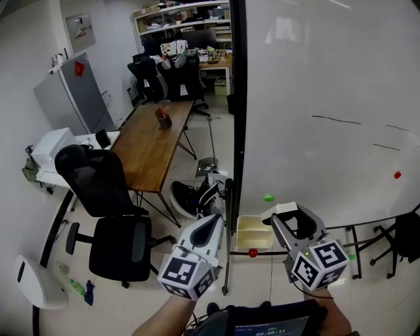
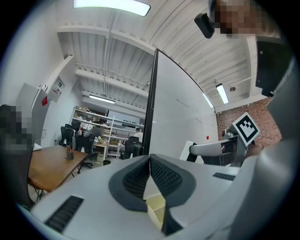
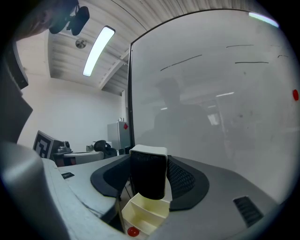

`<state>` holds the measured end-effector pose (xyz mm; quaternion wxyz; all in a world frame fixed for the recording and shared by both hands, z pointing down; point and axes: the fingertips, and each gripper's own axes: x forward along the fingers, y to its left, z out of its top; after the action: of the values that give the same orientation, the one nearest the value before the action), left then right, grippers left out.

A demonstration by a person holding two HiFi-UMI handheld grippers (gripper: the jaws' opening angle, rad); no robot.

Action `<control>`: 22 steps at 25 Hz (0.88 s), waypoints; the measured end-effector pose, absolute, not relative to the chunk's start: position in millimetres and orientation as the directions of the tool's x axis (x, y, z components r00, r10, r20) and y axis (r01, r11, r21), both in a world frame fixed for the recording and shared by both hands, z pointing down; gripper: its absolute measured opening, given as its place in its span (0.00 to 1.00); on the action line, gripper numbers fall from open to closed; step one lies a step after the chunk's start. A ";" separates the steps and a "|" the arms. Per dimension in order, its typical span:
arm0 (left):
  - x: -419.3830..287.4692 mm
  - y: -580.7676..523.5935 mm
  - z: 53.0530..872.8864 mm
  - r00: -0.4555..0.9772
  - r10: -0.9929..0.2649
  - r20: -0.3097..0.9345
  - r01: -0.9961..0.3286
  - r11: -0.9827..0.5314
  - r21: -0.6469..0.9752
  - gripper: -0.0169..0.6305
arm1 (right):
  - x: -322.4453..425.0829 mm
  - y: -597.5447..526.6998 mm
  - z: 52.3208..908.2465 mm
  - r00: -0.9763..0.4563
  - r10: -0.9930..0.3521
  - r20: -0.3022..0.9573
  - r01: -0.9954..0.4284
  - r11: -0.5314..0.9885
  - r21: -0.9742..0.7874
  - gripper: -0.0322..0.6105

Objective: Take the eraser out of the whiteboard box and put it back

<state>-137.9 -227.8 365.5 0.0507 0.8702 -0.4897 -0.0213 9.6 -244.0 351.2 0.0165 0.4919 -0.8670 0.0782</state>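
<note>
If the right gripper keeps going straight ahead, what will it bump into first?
Probably the whiteboard, near its dark left edge: it fills the right gripper view beyond the eraser that the right gripper holds. The whiteboard box lies lower, under that line. Depth is unclear.

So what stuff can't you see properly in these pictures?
- Box: right gripper view, the eraser held above it covers its far part.
- Cup on the wooden table: head view, what is in it is too small to tell.
- Screen: head view, cut off by the bottom edge.
- Things on the shelves: head view, too small.
</note>
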 end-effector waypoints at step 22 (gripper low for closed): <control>-133.8 -284.8 459.5 0.529 -0.831 0.174 -0.848 -0.507 0.157 0.08 | -10.1 -293.1 455.2 -0.504 -0.814 0.289 -0.862 0.494 -0.113 0.46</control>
<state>-133.8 -284.8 459.5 0.1117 0.8671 -0.4839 0.0378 -10.1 -293.1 455.2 0.0990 0.4878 -0.8586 0.1222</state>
